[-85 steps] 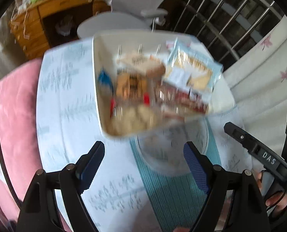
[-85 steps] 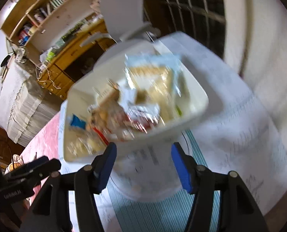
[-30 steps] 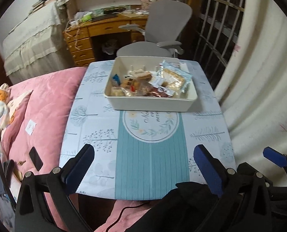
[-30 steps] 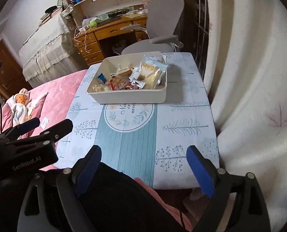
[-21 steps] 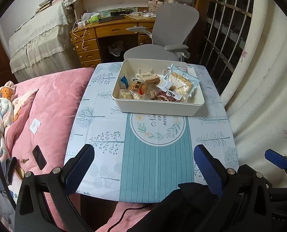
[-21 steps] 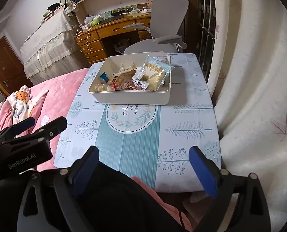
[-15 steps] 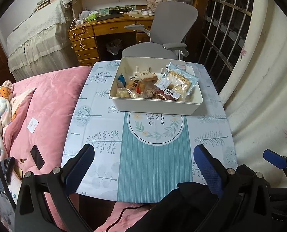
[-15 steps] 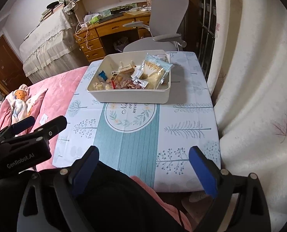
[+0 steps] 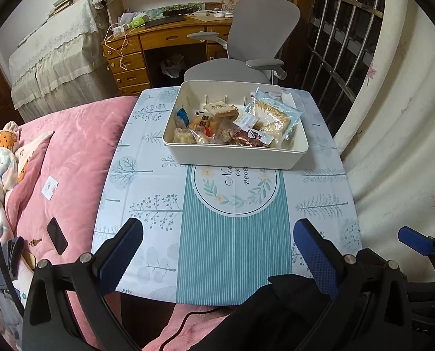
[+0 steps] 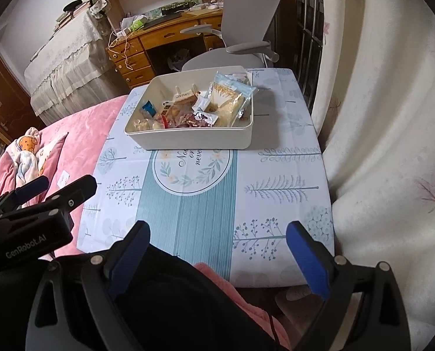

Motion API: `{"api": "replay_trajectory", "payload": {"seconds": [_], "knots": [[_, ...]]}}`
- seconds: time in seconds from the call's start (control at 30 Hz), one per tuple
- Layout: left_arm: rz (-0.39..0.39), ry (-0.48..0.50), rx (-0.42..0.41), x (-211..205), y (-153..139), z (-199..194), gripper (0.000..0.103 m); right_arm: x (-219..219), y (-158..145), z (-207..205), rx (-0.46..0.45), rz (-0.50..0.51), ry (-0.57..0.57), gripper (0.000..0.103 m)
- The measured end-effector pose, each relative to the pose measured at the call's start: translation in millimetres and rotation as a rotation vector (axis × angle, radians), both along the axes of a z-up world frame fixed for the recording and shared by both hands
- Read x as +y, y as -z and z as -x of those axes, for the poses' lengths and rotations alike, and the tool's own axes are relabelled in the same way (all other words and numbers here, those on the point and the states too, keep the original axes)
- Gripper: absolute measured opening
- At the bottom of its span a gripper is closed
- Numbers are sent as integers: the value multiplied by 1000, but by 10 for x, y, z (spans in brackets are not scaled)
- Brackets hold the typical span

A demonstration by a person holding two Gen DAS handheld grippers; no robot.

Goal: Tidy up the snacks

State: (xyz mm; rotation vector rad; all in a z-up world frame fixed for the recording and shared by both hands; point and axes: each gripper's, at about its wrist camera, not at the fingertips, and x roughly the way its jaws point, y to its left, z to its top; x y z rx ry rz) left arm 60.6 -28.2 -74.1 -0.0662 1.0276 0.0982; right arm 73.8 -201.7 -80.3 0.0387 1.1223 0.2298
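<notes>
— What did the left wrist camera show?

— The left gripper (image 9: 217, 251) hung low over the near edge of the table (image 9: 319, 204), its blue-padded fingers spread wide with nothing between them. The cream snack bin (image 9: 235, 153) sat on the far half of the printed tablecloth, well away from the fingers. Inside lay a heap of snacks: a big clear cracker pack (image 9: 274, 114) leaning on the right side, a dark red packet (image 9: 248, 137) at the near wall, a small blue one (image 9: 181, 114) on the left. A tip of the right gripper showed at the lower right edge.

— And around the table?

— A pink quilt (image 9: 71, 158) to the left with a black phone (image 9: 57, 235) lying on it, and a grey office chair (image 9: 246, 55) behind the bin.

— And the right wrist view?

— The right gripper (image 10: 216, 254) also stood wide and empty, near the table's front edge. The bin (image 10: 194, 140) rested at the far end, just touching the round wreath print (image 10: 192, 172). The left gripper's body crossed the lower left. A pale curtain (image 10: 393, 117) hung just right of the table.
</notes>
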Motion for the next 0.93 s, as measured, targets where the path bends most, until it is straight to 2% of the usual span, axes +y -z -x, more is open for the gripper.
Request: {"api": "replay_trajectory", "payload": {"seconds": [0.93], "knots": [[-2,-10,28,19,80,-101,102,-20,136,-115,29,-1,-18,95]]}}
